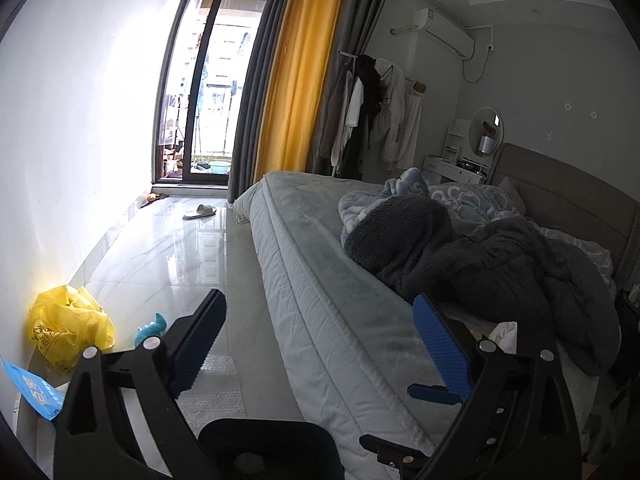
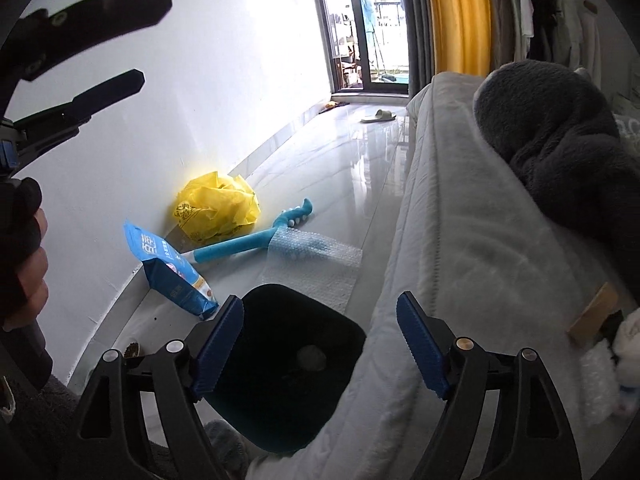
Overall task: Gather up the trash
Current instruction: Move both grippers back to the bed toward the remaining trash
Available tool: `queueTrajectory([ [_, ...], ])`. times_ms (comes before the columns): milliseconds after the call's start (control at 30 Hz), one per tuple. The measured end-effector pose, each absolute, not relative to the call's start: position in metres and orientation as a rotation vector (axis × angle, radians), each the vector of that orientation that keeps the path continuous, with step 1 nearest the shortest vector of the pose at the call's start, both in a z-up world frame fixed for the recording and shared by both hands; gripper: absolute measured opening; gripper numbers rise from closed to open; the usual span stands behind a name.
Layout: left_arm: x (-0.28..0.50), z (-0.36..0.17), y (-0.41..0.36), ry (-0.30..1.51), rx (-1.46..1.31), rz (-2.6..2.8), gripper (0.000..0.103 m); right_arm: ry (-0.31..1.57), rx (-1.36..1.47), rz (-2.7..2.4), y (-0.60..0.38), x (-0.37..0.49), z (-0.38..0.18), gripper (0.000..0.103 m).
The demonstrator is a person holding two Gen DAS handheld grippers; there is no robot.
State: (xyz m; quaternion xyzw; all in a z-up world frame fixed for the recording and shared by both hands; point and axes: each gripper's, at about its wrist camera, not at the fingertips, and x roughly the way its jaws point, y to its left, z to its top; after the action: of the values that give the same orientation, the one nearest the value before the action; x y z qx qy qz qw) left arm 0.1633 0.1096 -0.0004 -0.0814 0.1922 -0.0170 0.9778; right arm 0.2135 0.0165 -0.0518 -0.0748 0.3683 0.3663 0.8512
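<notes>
Both grippers ride high over the floor strip between wall and bed, likely scouting before any pick. The left gripper [image 1: 320, 332] has its fingers spread wide with nothing between them; the right gripper [image 2: 320, 340] is likewise released and empty, jaws apart. Trash sits clustered on the tile against the white wall [image 2: 224, 80], probably the first target since it is all within one reach. The yellow plastic bag [image 2: 218, 210] is crumpled into a loose ball with dark print on it, touching the wall base; it looks light and easy to pinch at a fold. The blue snack packet [image 2: 168, 268] lies tilted just beside it, nearer the camera, glossy and seemingly still puffed. A sheet of bubble wrap [image 2: 316, 260] lies flat on the floor [image 2: 360, 168] next to the bed [image 2: 460, 220], clear and hard to see, partly covering a teal toy [image 2: 256, 240], which may not be trash. A dark round pad [image 2: 280, 372] sits low in the right view; cannot tell what it is. A slipper [image 2: 380, 116] rests far off near the balcony door. Nothing collected yet; no bin in view.
</notes>
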Motion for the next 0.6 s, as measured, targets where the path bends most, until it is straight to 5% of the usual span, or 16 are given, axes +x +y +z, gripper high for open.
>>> queueTrajectory([
  [600,0.194,-0.045,0.019,0.479,-0.081,-0.254,0.097,0.734,-0.093,0.618,-0.109,0.217,-0.049,0.081],
])
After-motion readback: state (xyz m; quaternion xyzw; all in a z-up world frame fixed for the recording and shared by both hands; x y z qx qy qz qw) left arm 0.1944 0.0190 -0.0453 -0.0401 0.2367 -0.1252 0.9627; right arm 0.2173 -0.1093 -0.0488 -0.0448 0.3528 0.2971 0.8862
